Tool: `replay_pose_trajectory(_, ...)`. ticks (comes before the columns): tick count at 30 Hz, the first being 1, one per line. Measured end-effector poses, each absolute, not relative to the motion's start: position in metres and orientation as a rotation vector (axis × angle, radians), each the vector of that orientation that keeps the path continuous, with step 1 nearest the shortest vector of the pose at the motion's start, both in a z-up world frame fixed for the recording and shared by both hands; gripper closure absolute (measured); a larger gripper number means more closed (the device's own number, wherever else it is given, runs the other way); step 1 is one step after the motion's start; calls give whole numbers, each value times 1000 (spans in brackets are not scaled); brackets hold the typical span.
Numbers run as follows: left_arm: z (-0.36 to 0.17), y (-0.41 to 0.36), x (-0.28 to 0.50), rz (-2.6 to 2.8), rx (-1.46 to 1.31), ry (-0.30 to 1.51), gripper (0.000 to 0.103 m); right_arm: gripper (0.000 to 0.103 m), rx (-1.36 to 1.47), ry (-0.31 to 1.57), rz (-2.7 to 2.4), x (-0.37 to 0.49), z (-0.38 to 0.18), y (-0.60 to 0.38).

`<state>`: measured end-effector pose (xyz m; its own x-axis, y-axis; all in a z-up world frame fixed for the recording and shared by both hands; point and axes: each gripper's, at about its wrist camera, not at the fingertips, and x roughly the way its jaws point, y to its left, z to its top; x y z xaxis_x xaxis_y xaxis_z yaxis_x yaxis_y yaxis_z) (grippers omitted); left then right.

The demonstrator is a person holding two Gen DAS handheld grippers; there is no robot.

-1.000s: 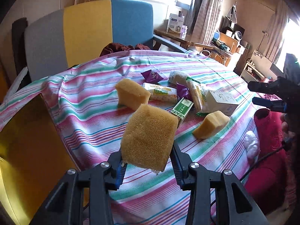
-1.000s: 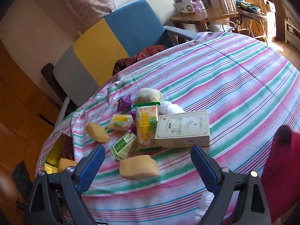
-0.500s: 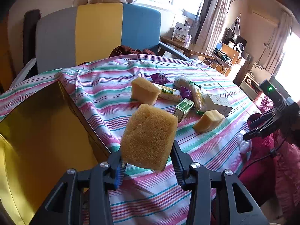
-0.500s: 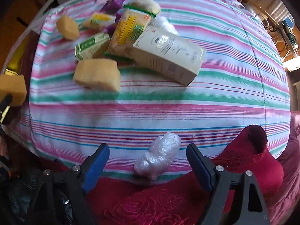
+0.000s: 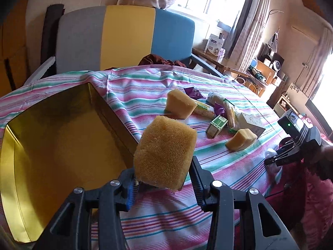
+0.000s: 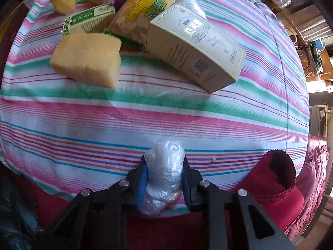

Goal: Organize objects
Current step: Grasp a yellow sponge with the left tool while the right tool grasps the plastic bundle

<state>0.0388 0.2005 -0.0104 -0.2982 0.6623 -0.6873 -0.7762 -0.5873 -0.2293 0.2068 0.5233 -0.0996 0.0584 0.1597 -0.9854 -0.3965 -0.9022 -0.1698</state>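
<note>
A: How does the right gripper (image 6: 163,179) stand?

B: It points almost straight down at the near edge of the striped tablecloth (image 6: 145,112). Its jaws have just been closing and now pinch a crumpled clear plastic bag (image 6: 164,175), which lies between the pads at the cloth's edge, beside a red cloth (image 6: 272,183).

A: And the left gripper (image 5: 163,179)?

B: It tilts downward and clamps a yellow sponge (image 5: 164,153), held clear above the cloth, just right of an open gold box (image 5: 52,145).

A: What does each view add?

B: The left view alone shows the box and a striped chair (image 5: 127,39). The right view shows, up close, a cream carton (image 6: 195,48), a second sponge (image 6: 87,58), a green-and-white box (image 6: 89,20) and a snack packet (image 6: 141,12), all well beyond the bag.
</note>
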Motion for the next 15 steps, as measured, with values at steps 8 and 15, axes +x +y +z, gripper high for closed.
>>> replay_pose_trajectory(8, -11, 166, 24, 2069, -998, 102, 58, 75, -1878, 311, 1944, 218, -99, 526)
replay_pose_trajectory(15, 6, 98, -43, 2324, -1003, 7, 58, 75, -1858, 315, 1967, 216, -98, 525)
